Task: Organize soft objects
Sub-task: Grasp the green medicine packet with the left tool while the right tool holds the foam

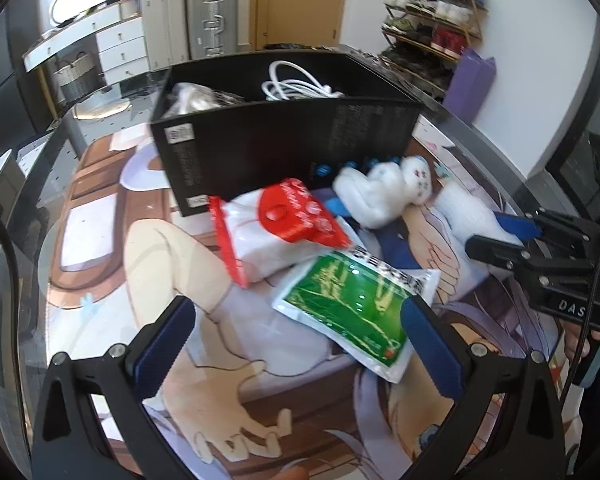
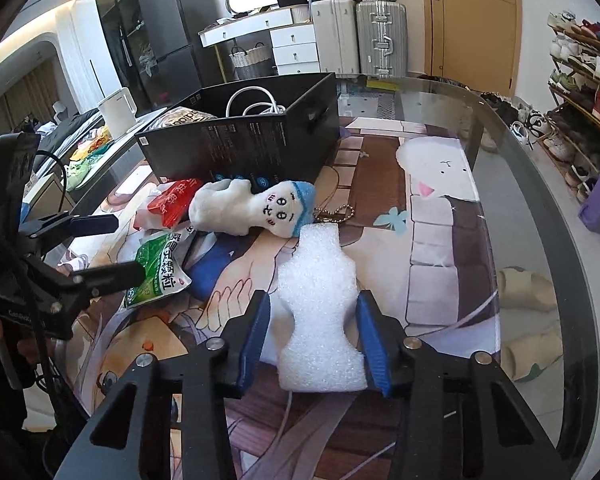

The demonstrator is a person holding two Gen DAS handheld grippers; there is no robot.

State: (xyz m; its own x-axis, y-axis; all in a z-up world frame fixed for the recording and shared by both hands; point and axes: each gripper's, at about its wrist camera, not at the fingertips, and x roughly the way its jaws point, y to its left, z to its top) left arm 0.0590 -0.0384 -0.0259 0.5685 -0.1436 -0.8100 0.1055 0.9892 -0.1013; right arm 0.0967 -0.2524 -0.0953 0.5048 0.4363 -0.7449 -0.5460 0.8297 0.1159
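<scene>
Right gripper [image 2: 314, 336] has its blue pads either side of the foam [image 2: 320, 304]; the right one touches, the left looks barely off, so a firm grip I can't call. Left gripper [image 1: 300, 344] hangs wide open over the green pack [image 1: 352, 308], holding nothing. The box [image 1: 284, 136] already has a white cable [image 1: 296, 84] and a bag [image 1: 196, 98] inside. The plush [image 2: 252, 208], red pack [image 1: 276, 232], green pack and foam lie on the mat [image 1: 112, 216] beside it, so I'd say most of the job's ahead
</scene>
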